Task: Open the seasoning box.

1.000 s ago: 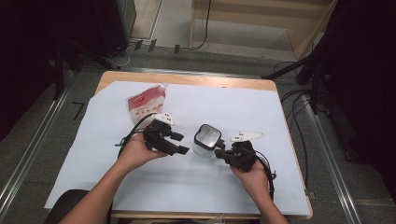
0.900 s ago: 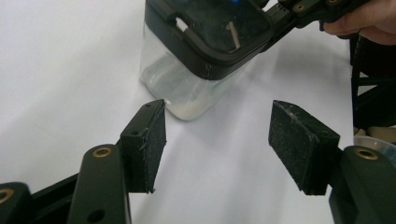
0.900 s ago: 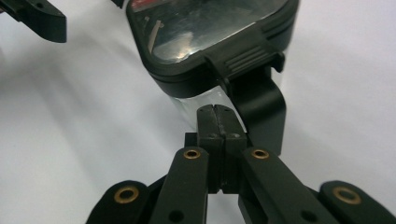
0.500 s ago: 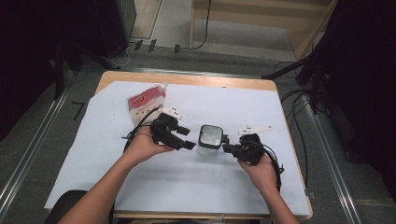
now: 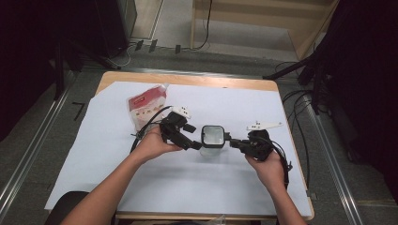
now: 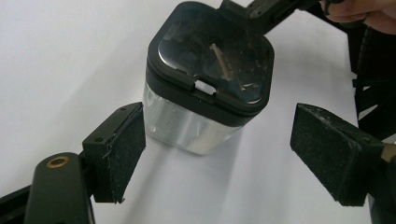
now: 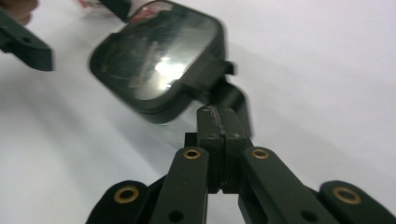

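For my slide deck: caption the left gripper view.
Open left gripper faces a black-lidded clear container on white paper.

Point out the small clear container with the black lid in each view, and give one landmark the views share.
High view: the container stands at table centre, between the two grippers.
Left gripper view: the container is at upper centre, ahead of the open left gripper, untouched.
Right gripper view: the container is at upper left, just past the shut right gripper.
Shared landmark: the white sheet under it, also seen at and.
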`<state>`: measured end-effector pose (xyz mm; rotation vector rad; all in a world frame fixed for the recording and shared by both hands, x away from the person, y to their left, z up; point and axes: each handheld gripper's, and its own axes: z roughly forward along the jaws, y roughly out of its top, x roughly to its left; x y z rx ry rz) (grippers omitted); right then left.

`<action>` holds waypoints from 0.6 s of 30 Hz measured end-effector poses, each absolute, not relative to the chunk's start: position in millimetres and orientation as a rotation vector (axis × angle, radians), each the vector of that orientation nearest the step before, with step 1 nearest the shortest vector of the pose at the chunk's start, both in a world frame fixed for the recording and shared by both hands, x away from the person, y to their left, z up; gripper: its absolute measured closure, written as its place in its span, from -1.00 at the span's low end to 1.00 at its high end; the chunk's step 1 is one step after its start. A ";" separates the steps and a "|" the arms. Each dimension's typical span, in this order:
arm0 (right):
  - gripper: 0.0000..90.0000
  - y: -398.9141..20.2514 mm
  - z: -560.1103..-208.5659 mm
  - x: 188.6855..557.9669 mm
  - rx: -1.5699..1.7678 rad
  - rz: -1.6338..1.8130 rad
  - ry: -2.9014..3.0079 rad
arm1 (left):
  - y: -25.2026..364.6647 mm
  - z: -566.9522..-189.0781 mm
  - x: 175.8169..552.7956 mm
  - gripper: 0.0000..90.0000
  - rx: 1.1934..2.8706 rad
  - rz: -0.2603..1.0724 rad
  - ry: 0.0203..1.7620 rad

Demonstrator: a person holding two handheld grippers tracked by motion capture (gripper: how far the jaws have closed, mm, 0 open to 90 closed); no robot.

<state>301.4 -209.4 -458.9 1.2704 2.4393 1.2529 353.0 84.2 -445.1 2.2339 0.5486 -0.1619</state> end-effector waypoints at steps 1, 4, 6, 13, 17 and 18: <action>1.00 -213.3 -460.0 303.6 1.281 1.248 2.418 | 82.3 -446.0 354.4 -0.57 2.243 -0.161 0.535; 1.00 -215.6 -461.0 306.1 1.325 1.232 2.396 | 80.8 -446.2 354.0 -0.58 2.251 -0.131 0.519; 1.00 -215.9 -464.2 310.5 1.344 1.208 2.390 | 79.2 -448.6 355.4 -0.58 2.255 -0.123 0.510; 1.00 -208.9 -468.4 314.8 1.346 1.168 2.392 | 72.9 -456.6 356.7 -0.56 2.290 -0.119 0.486; 1.00 -208.5 -471.3 315.8 1.368 1.153 2.395 | 66.9 -462.7 357.3 -0.56 2.304 -0.119 0.489; 1.00 -208.4 -472.0 316.0 1.366 1.147 2.398 | 65.5 -464.1 357.6 -0.56 2.305 -0.112 0.487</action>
